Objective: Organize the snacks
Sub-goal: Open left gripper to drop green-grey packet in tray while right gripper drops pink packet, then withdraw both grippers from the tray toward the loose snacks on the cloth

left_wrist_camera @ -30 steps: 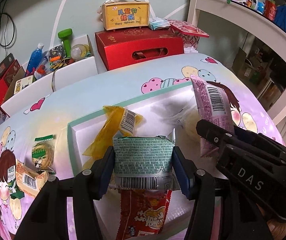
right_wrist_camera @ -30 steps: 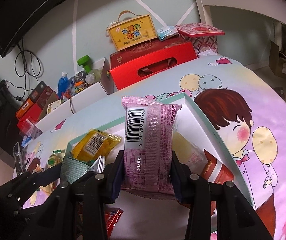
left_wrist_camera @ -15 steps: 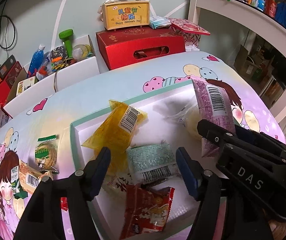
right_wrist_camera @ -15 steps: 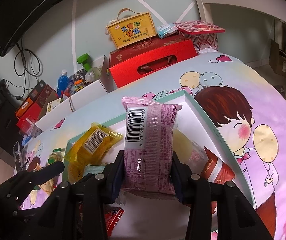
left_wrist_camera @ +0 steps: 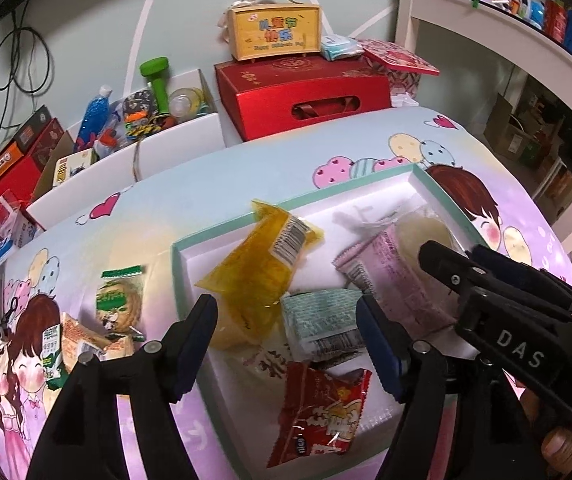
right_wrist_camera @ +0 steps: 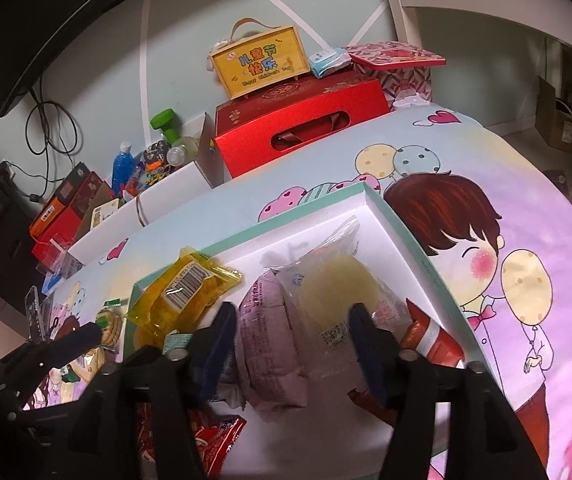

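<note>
Lying loose in the white tray (right_wrist_camera: pixel 402 236), the pink packet (right_wrist_camera: pixel 270 344) is seen between the right gripper (right_wrist_camera: pixel 292 344) pads, whose jaws have just been opening, nothing gripped. At nine o'clock, the green packet (left_wrist_camera: pixel 322 326) is noted below the left gripper (left_wrist_camera: pixel 286 340), likewise just opened, empty.

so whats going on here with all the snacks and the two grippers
A person with two handheld grippers is sorting snacks into a white tray. The left gripper has just opened, and the green packet lies loose in the tray. The right gripper has just opened too, leaving the pink packet there. Some snacks wait outside on the tablecloth.
</note>
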The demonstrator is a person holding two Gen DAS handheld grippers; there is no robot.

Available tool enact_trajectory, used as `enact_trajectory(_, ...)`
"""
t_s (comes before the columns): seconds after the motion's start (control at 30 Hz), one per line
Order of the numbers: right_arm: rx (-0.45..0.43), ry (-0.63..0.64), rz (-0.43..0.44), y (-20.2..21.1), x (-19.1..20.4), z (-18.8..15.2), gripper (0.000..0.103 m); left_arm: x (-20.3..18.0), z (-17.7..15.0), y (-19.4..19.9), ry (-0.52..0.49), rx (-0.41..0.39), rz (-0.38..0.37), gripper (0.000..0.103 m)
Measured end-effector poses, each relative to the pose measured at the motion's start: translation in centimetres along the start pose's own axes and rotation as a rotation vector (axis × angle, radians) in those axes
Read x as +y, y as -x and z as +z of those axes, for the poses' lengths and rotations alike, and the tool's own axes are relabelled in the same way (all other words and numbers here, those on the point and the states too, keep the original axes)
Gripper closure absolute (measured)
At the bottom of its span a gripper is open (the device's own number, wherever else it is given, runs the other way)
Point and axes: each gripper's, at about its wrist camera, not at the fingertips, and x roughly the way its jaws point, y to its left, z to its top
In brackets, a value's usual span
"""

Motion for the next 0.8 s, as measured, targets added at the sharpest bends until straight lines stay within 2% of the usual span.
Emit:
enact_trajectory(0.17,-0.003,-0.006,-0.035,-0.1,-0.4,0.1,0.020,1.4,0.1,0.5,0.062,-0.018,-0.008,0.030)
enact_trajectory(0.33,0.007,0.001,-0.036,-0.3,-0.4,0.1,0.016,2.8,0.3,0.9,0.115,-0.039,0.006,0.030)
enact_trajectory(0.37,0.007,0.006,-0.037,-0.4,-0.3,0.1,0.015,3.1,0.3,1.0,0.129,-0.043,0.012,0.027)
enact_trajectory(0.4,0.005,0.011,-0.037,-0.3,-0.2,0.1,0.014,3.4,0.3,1.1,0.143,-0.047,0.018,0.018)
enact_trajectory(0.43,0.004,0.013,-0.038,-0.4,-0.2,0.1,0.013,3.9,0.3,1.1,0.162,-0.053,0.029,0.014)
enact_trajectory(0.57,-0.002,0.021,-0.054,-0.4,-0.1,0.1,0.000,5.2,0.1,1.0,0.211,-0.064,0.058,0.012)
enact_trajectory(0.8,-0.009,0.031,-0.051,-0.4,0.0,0.0,0.000,6.4,-0.4,0.4,0.257,-0.049,0.098,0.008)
